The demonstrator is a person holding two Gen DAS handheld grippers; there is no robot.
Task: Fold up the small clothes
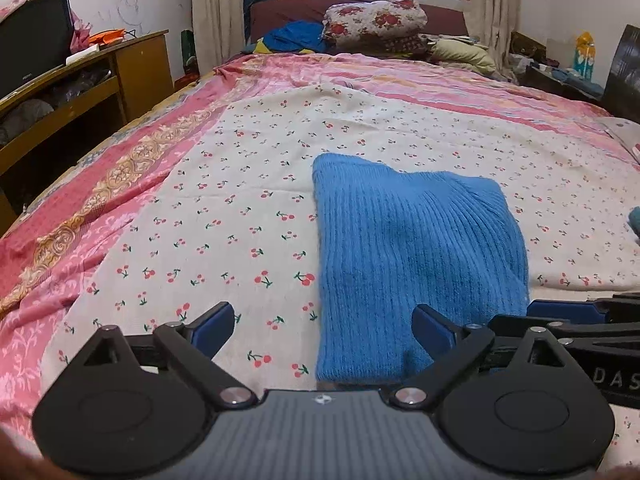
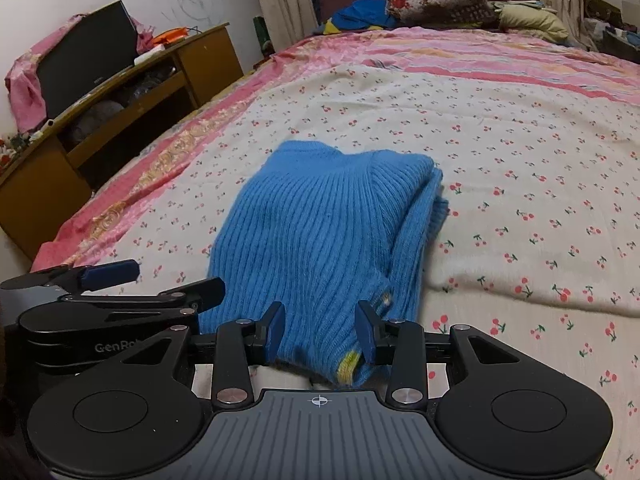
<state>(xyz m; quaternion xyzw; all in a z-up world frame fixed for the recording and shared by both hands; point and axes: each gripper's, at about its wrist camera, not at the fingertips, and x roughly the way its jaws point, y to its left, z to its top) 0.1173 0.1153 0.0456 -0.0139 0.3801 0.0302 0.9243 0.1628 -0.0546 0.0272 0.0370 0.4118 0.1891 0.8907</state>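
A blue ribbed knit sweater (image 1: 416, 248) lies folded on the cherry-print sheet (image 1: 240, 208); it also shows in the right wrist view (image 2: 316, 232), with a yellow trim at its near edge. My left gripper (image 1: 324, 328) is open wide at the sweater's near left corner, its right finger over the knit. My right gripper (image 2: 320, 330) is open, its blue pads (image 2: 276, 330) on either side of the sweater's near edge, with the fabric between them. The left gripper shows in the right wrist view (image 2: 152, 280) at the left.
A pink patterned bedspread (image 1: 80, 216) covers the bed. A wooden cabinet (image 1: 80, 92) with a black screen stands along the left. Pillows and clothes (image 1: 372, 20) pile at the headboard under the window. Cluttered furniture stands at the far right.
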